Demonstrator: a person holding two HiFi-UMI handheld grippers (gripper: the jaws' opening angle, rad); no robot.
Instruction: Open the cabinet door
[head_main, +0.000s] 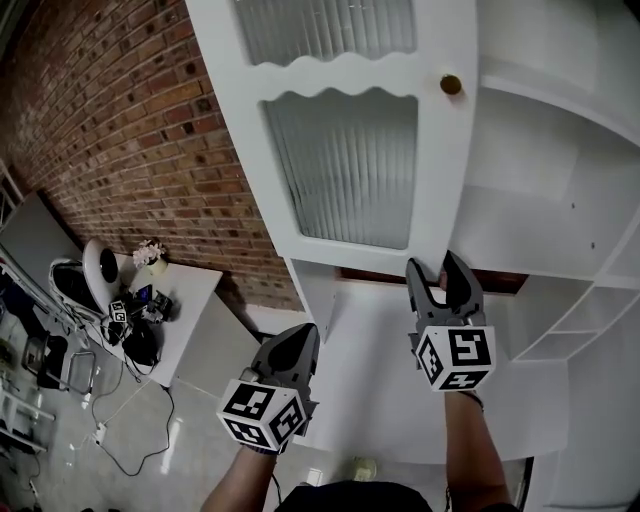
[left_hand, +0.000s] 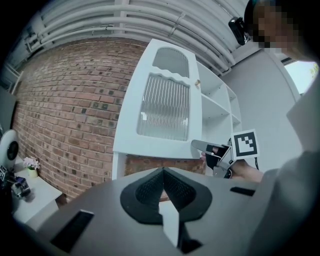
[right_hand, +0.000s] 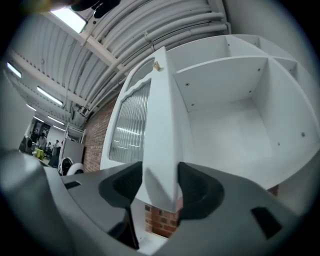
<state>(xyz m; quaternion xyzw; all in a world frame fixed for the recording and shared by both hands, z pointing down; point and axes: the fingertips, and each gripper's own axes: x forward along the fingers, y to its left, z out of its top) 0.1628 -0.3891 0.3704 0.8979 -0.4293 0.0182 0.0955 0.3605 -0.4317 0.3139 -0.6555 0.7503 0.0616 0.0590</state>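
A white cabinet door (head_main: 440, 170) stands swung wide open, hanging out from the left side of a white cabinet (head_main: 540, 230). The door has 2 ribbed glass panes, a small one above a wavy rail and a tall one below it. A round brass knob (head_main: 451, 85) sits near the door's free edge, level with the wavy rail.

The right gripper (head_main: 443, 265) is at the bottom corner of the door's free edge. Its 2 jaws sit one on each face of the door, and its own view shows both pads against the white edge, clamped on it. The gripper points slightly upward.

Behind the door, the cabinet shows bare white shelves and small side compartments along its right edge.

The left gripper (head_main: 305, 335) is held lower and to the left, apart from the door and touching nothing. Its jaws are closed together, with nothing between them.

A red brick wall (head_main: 130, 130) runs behind the cabinet to the left. At its foot stands a white desk (head_main: 190, 300). A small pot of flowers (head_main: 150, 255) stands at the desk's far edge, with a round white device (head_main: 100, 268) just beside it. Black cables (head_main: 130, 440) trail across the grey floor below.
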